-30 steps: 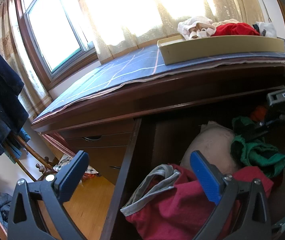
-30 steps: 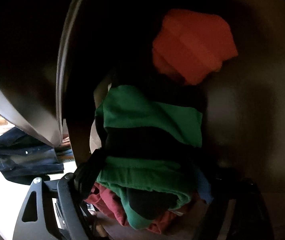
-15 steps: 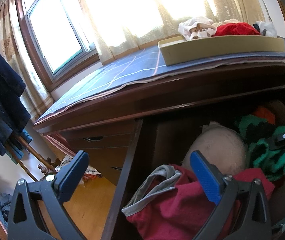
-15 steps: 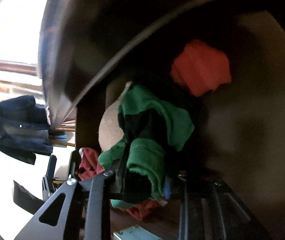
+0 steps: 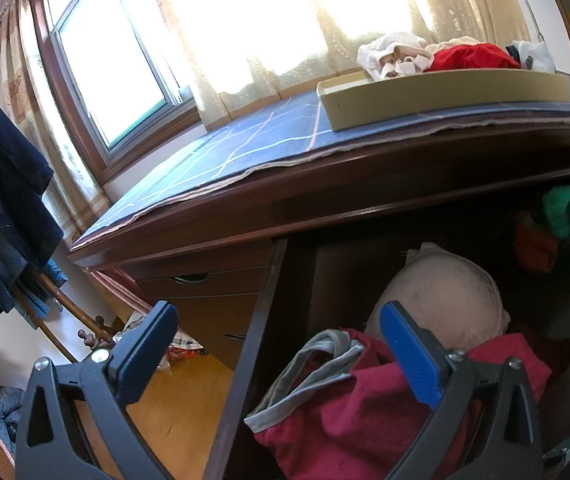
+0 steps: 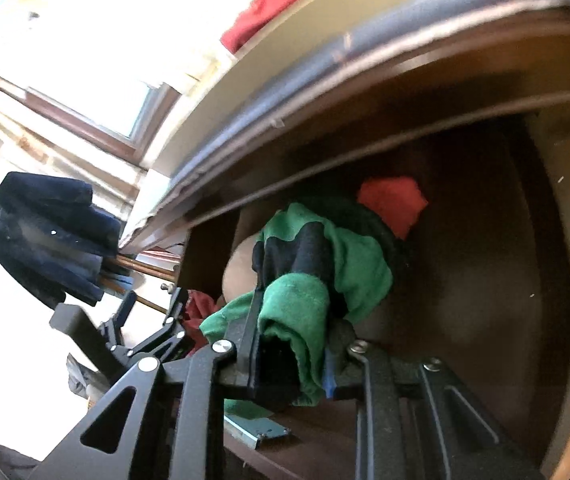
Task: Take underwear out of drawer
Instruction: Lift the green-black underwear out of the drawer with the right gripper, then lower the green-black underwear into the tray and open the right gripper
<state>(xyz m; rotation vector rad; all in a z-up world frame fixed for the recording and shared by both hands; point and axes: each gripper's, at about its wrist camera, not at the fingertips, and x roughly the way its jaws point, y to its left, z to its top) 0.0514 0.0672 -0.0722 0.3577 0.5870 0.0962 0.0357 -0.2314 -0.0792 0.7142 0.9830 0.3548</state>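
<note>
My right claw [image 6: 291,344] just closed, now pinching green-and-black underwear [image 6: 325,264], crumpled, bunched between its pads, draping ahead over the open drawer [image 6: 505,280], my left claw [image 5: 281,344] spread wide, empty, maroon underwear [image 5: 365,408] beneath it

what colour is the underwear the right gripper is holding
Green with black panels, clearest in the right wrist view.

No text, label, brand, number or sign can be read in either view.
</note>
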